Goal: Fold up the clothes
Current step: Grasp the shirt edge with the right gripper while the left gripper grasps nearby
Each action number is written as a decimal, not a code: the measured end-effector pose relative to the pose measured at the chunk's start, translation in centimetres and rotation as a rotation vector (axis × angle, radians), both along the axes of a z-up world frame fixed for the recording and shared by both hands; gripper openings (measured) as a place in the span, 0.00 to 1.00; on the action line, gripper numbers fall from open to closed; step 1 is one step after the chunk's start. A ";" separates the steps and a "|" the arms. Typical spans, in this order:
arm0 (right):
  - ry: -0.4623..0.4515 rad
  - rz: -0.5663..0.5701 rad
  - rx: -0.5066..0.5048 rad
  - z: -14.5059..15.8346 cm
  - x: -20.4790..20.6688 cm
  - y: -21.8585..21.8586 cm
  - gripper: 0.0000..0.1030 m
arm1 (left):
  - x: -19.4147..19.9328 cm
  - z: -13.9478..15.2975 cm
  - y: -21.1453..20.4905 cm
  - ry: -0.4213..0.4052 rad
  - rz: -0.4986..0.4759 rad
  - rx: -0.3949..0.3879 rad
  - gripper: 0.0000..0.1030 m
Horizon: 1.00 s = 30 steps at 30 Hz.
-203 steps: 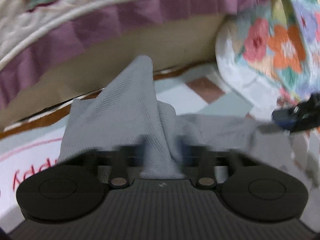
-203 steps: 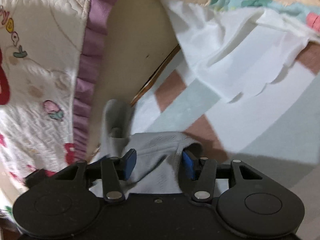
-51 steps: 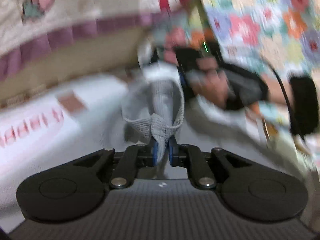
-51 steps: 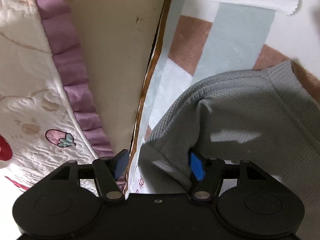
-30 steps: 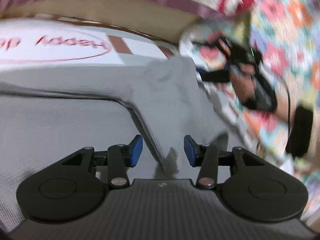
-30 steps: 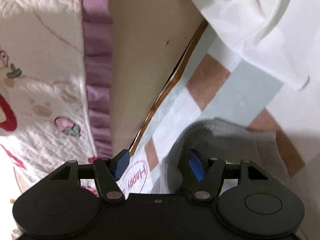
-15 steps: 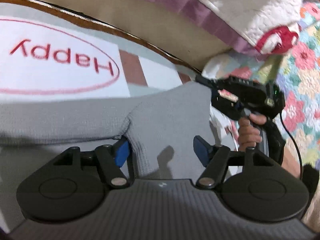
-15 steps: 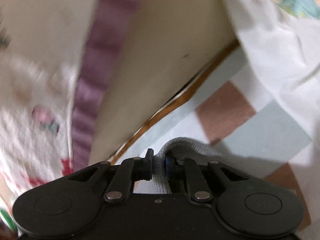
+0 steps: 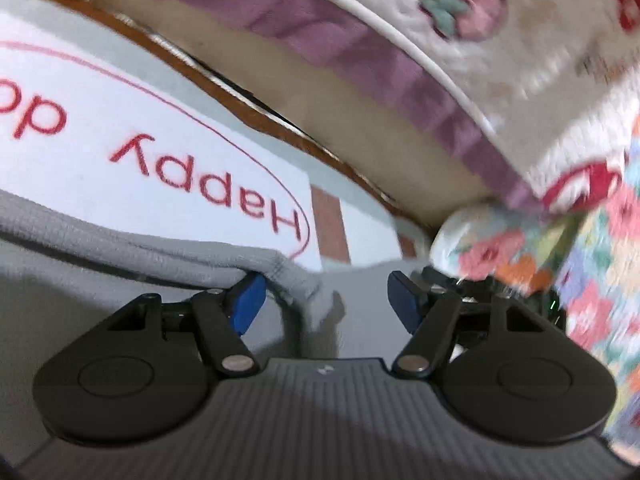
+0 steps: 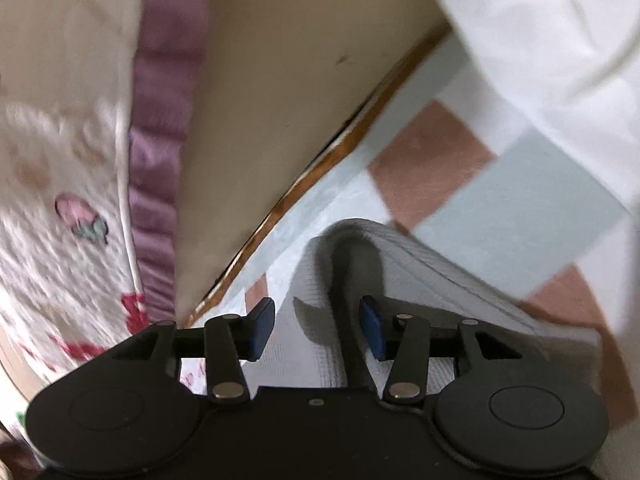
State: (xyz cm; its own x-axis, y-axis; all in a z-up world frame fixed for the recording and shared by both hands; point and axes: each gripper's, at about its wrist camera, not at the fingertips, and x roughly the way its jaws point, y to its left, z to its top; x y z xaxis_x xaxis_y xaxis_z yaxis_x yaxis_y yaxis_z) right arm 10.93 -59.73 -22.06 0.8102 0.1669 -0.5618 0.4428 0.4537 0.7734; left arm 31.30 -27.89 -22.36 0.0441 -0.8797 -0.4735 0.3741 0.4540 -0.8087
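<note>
Item: a grey, ribbed-knit garment (image 9: 152,252) is being displayed lying on a pale mat (image 9: 120,168) printed with a red oval outline and the red word "Happy", the mat being patterned elsewhere with brown and grey-green squares (image 10: 432,168).

Left gripper (image 9: 322,298): its two blue-padded fingers (image 9: 248,304) are being held wide apart, nothing being pinched between them. A thick folded edge of the grey garment is being shown running from the left of the frame to the inner side of the left pad, where it is touching or nearly touching it; smoother grey cloth is lying between and beyond the pads. A second black device (image 9: 472,292) is being partly seen just past the right pad, its details being blurred.

Right gripper (image 10: 316,326): its blue pads (image 10: 372,328) are likewise being held spread, and no cloth is being clamped. A rounded fold of the same grey garment (image 10: 420,264) is lying between and beyond the fingers, a raised loop of it arching near the right pad.

Surroundings: a cream quilted cover with a purple ruffled border (image 10: 160,120) is being shown hanging over a beige panel (image 10: 280,100) beside the mat; white cloth (image 10: 540,40) is lying at the upper right of the right wrist view; a floral patchwork fabric (image 9: 592,260) is being seen, blurred, at the right of the left wrist view.
</note>
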 end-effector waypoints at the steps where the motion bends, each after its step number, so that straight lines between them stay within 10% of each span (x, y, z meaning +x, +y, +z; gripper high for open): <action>1: 0.000 0.001 -0.024 0.1 0.7 0.1 0.51 | 0.2 0.1 -0.4 -0.009 0.001 0.004 0.64; 3: 0.000 -0.028 -0.065 0.3 1.7 0.0 0.46 | 0.1 0.4 -0.9 -0.065 -0.005 0.020 0.61; 7: 0.037 -0.079 -0.176 1.2 2.7 -0.2 0.11 | -0.4 1.1 -1.3 -0.281 -0.031 0.139 0.13; 15: 0.039 -0.094 -0.253 2.2 2.7 -0.5 0.09 | 1.0 2.7 1.9 -0.429 0.009 0.224 0.08; 18: 0.085 -0.068 -0.292 2.0 3.0 -0.9 0.08 | 1.5 4.5 5.7 -0.450 0.011 0.265 0.14; 22: 0.122 -0.068 -0.285 1.6 3.3 -1.0 0.07 | 2.2 6.6 11.9 -0.483 0.039 0.360 0.54; 30: 0.134 -0.094 -0.318 2.5 3.1 -0.2 0.07 | 3.3 5.0 30.5 -0.470 0.320 0.564 0.65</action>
